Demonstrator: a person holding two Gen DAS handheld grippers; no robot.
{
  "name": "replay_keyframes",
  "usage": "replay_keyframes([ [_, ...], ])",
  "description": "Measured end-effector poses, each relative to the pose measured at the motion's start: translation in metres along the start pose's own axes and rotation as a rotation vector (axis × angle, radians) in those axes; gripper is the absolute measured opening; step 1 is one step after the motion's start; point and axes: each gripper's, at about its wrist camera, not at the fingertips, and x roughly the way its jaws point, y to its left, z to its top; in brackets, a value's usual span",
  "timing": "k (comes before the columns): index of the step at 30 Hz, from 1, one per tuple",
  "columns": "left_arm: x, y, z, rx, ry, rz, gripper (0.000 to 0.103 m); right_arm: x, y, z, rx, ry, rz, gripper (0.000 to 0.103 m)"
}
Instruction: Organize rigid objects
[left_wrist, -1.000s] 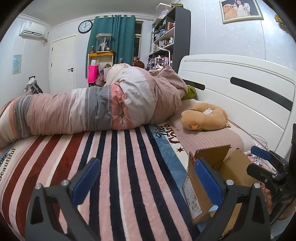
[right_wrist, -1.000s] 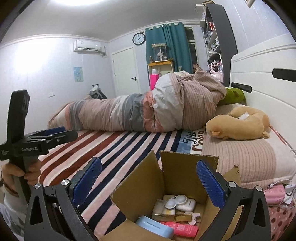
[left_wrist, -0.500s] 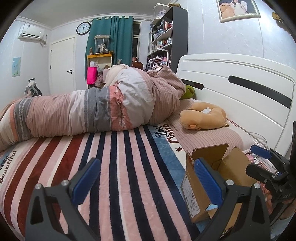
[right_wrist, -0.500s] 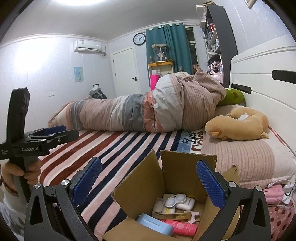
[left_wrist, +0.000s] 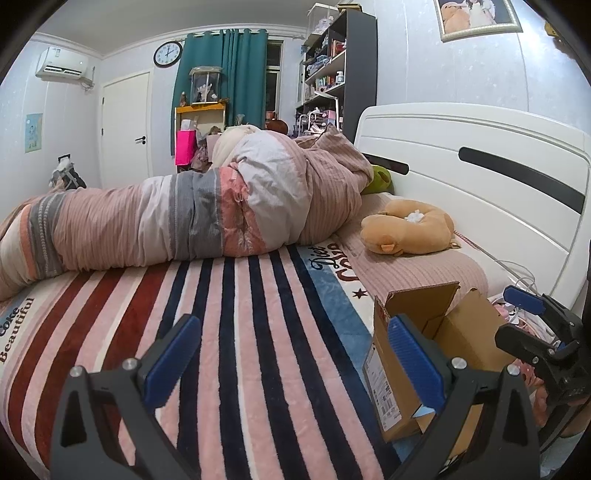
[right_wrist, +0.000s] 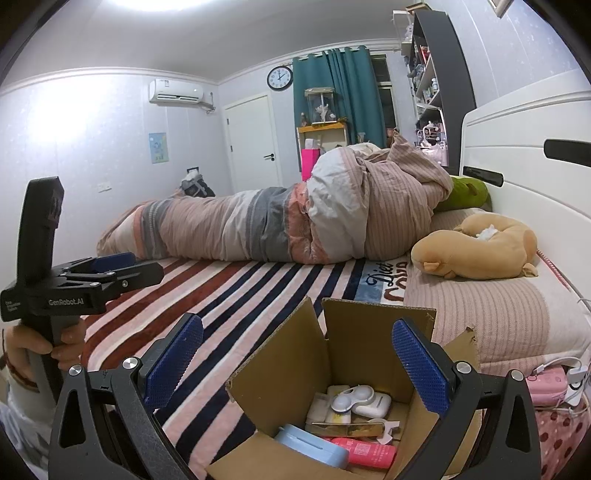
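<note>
Box on bed, flaps open, small items inside; nothing laid out, sorting seems unstarted. Left gripper and right gripper fingers spread, empty

I see the bed with its striped blanket; beside the open cardboard box lie a rolled duvet and plush pillow.

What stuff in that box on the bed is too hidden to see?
- Right wrist view: the cardboard box floor lies under piled items; its near flap cuts off the light blue case and pink tube.
- Left wrist view: the box wall and left gripper hide all contents.
- Shipping label: print too small.
</note>
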Motion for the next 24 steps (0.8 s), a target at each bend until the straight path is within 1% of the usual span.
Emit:
replay_keyframes([
  [24,0.0029,0.0037,-0.0005,-0.001,0.006,0.009,0.101,0.0000,0.0027,-0.0006,-0.003,0.002,0.002,0.103],
])
